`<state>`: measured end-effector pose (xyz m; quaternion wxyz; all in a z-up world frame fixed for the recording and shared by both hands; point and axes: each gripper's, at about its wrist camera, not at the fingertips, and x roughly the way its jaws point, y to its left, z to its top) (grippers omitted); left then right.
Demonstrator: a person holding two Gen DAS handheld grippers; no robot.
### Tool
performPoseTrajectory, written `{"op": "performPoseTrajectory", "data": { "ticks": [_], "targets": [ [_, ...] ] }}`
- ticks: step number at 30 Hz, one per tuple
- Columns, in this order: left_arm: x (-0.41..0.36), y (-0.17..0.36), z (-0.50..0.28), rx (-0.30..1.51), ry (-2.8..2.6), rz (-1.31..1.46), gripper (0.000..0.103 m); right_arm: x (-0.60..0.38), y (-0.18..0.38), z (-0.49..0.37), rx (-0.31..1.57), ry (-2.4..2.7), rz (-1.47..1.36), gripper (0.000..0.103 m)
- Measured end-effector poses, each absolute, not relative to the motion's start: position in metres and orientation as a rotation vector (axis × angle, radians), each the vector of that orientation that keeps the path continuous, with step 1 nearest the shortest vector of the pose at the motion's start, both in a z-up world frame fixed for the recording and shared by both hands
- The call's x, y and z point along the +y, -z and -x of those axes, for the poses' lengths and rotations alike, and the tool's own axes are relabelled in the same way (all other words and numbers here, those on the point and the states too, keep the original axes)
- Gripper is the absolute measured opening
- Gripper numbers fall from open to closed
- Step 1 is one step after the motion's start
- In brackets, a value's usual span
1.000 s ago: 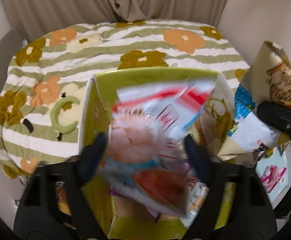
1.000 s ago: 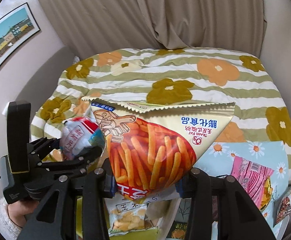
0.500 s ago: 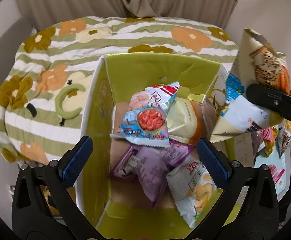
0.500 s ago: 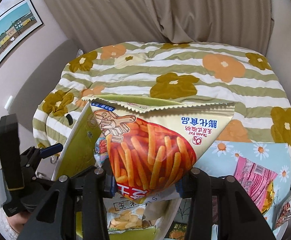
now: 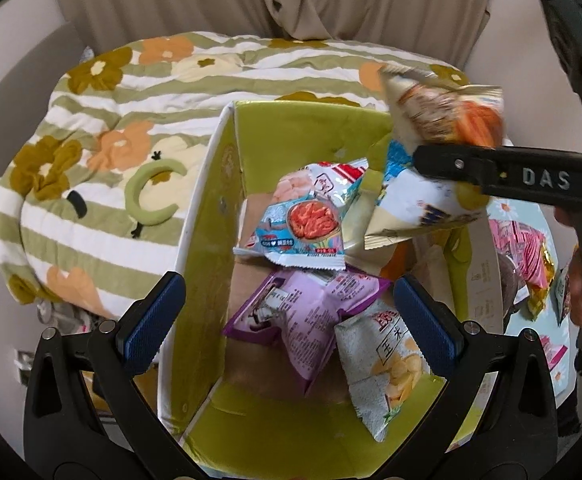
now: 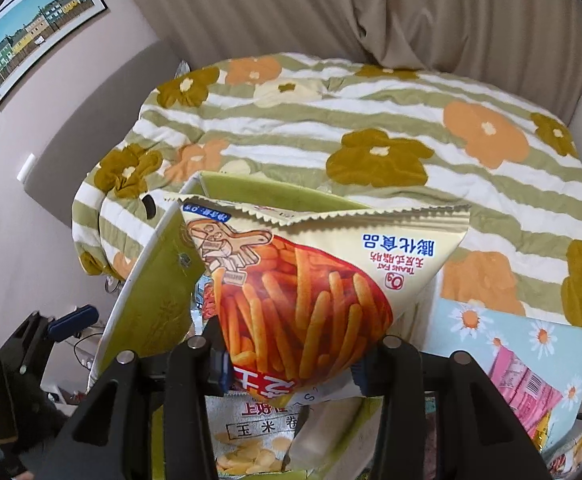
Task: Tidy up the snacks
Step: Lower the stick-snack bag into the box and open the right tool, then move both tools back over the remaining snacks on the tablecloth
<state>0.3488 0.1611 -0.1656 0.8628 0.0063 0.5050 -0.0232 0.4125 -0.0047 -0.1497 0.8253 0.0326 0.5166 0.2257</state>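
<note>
The cream foil snack bag printed with orange fried sticks [image 6: 303, 300] hangs in the right gripper [image 6: 291, 364], its lower end between the two black fingers, its serrated top edge standing up and away. The jaws have just been opening a little; the pads still appear to bear on the bag's sides, though whether the squeeze is firm I cannot tell. From the left wrist view the same bag [image 5: 431, 168] sits over the far right corner of the open green cardboard box [image 5: 211, 208], above its interior.

The bag looks puffed with air and light, so it should weigh almost nothing. The foil is slick and crumples readily, and the sticks inside are likely brittle, so a hard pinch would crush them. The safest hold is on the flat sealed seam at either end, or a gentle clasp across a narrow corner, as here. Released from this height, it would probably drop softly onto the packs below.

The left gripper [image 5: 291, 320] hovers over the near part of the box with its blue-padded fingers [image 5: 153, 320] spread wide and nothing between them. Below lie a blue pack picturing red pieces [image 5: 299, 224], a purple pack [image 5: 303, 320] and a white pack picturing pale crisps [image 5: 387, 364]. The box stands against a green-striped floral quilt [image 5: 131, 92]; a pink wrapper [image 6: 527, 380] lies outside, on the right.
</note>
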Motion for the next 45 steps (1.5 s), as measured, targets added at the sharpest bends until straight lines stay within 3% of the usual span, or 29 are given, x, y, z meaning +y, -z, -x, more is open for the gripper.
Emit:
{"op": "performPoseTrajectory", "data": {
  "ticks": [3, 4, 15, 30, 45],
  "targets": [
    [0.162, 0.169, -0.347, 1.07, 0.044, 0.007, 0.103, -0.003, 0.154, -0.415, 1.102, -0.455, -0.049, 0.089],
    [0.162, 0.17, -0.346, 1.072, 0.042, 0.01, 0.103, -0.004, 0.154, -0.414, 1.092, -0.455, -0.049, 0.092],
    [0.159, 0.172, -0.332, 1.078, 0.047, 0.017, 0.103, -0.012, 0.148, -0.388, 1.023, -0.471, -0.038, 0.096],
    [0.154, 0.129, -0.302, 0.995, 0.157, -0.018, 0.103, -0.033, 0.096, -0.331, 0.924, -0.395, -0.03, 0.096],
    [0.062, 0.107, -0.253, 0.919, 0.329, -0.067, 0.103, -0.154, 0.066, -0.238, 0.864, -0.148, -0.117, 0.096]
  ]
}}
